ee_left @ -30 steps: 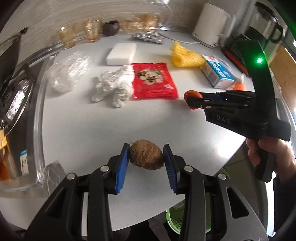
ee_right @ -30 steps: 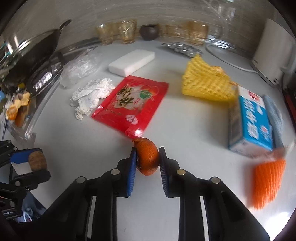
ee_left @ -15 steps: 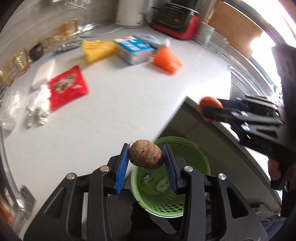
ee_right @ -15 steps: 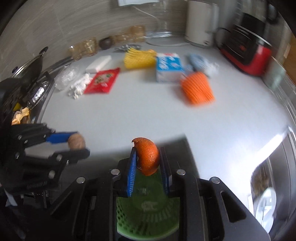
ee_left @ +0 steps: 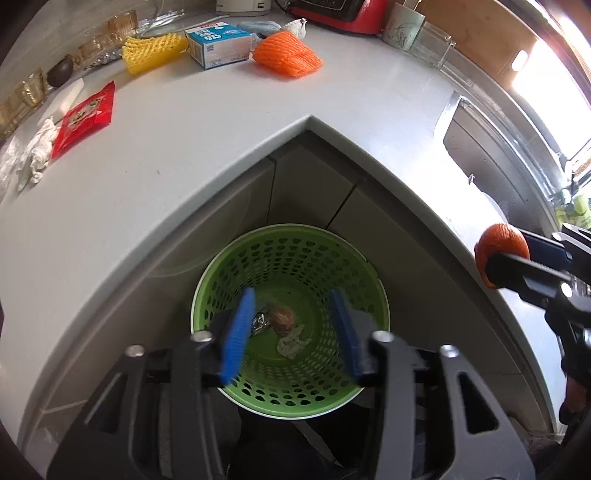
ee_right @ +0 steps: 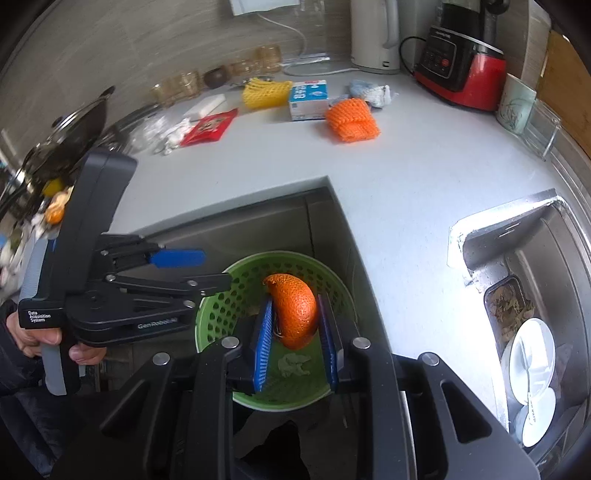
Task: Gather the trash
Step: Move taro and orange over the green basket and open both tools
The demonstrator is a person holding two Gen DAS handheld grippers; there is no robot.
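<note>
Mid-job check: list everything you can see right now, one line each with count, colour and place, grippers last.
waste basket: one, green, on floor below counter corner
brown round scrap: one, in basket bottom
foil scrap: one, silver, in basket
crumpled tissue: one, white, in basket
orange peel: one, orange, in right gripper above basket
foam nets: yellow, orange, on counter
carton: one, blue-white, between nets
snack wrapper: one, red, counter left
tissue wad: one, white, beside wrapper
blender: one, red-black, counter back
kettle: one, white
sink: one, steel, holding white dishes
left gripper: jaws just opened, empty
right gripper: shut on peel
</note>
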